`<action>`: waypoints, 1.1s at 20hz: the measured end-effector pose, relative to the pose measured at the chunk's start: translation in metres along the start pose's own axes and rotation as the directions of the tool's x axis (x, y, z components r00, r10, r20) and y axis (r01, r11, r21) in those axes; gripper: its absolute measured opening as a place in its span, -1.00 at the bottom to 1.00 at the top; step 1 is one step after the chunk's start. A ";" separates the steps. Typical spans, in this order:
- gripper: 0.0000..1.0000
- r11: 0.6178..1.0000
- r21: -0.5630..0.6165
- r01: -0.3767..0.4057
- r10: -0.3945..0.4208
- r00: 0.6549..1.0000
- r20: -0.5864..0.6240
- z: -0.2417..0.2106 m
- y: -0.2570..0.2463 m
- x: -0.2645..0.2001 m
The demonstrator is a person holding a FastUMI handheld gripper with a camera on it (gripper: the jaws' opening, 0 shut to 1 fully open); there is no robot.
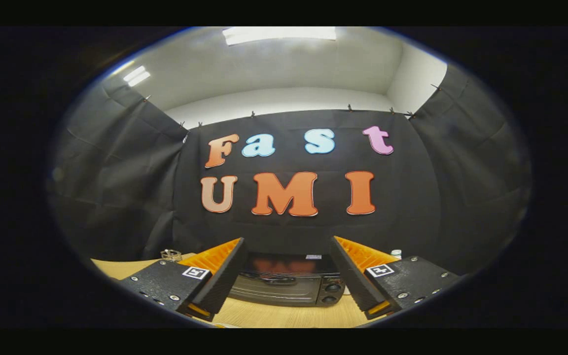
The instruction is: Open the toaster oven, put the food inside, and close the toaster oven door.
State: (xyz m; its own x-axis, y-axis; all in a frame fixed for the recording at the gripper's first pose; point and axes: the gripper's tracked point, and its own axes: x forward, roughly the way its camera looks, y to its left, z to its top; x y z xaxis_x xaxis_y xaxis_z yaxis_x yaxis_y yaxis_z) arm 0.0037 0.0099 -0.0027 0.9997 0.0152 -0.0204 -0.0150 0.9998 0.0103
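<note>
- The tool [286,276] is spread wide with nothing between its two ribbed, wedge-shaped fingers [225,276], each mounted on a flat, speckled block studded with screws.
- The toaster oven [289,286] sits just ahead, framed in the gap between the fingers: a boxy, glossy dark body with its glass door shut (a bar handle runs across it) and two round knobs [332,293] stacked beside the door.
- It rests on a smooth, pale wood-grain counter [284,318].
- A small wiry metal object [171,255] stands on the counter beyond the left finger, too small to tell what it is.

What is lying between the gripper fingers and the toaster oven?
In the gripper view, bare wooden table alone; the open gripper frames the toaster oven, its door closed.
</note>
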 end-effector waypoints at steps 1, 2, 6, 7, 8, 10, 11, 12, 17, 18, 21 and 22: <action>0.99 1.000 0.001 0.001 -0.001 1.000 0.000 -0.001 0.000 0.000; 0.99 1.000 0.001 0.003 -0.003 1.000 0.000 -0.002 0.000 0.001; 0.99 1.000 0.001 0.007 -0.007 1.000 -0.027 -0.018 0.001 0.006; 0.99 1.000 0.005 0.007 -0.006 0.999 -0.039 -0.023 0.003 0.009; 0.99 1.000 0.010 0.007 -0.006 0.999 -0.052 -0.029 0.004 0.011; 0.99 1.000 0.017 0.009 -0.007 0.996 -0.086 -0.042 0.005 0.018; 0.99 1.000 0.019 0.008 -0.006 0.995 -0.103 -0.050 0.006 0.022; 0.99 1.000 0.021 0.010 -0.008 0.993 -0.121 -0.059 0.007 0.028; 0.99 1.000 0.015 0.019 -0.015 0.973 -0.228 -0.106 0.014 0.056; 0.99 1.000 0.012 0.023 -0.019 0.970 -0.244 -0.113 0.015 0.063; 1.00 1.000 0.002 0.027 -0.026 0.962 -0.273 -0.133 0.021 0.084; 1.00 1.000 0.007 0.028 -0.025 0.961 -0.277 -0.137 0.023 0.091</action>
State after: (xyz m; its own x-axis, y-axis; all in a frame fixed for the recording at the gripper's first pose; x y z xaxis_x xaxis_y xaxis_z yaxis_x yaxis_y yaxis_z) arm 0.0911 0.0359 -0.1408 0.9551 -0.0076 -0.2963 0.0131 0.9998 0.0165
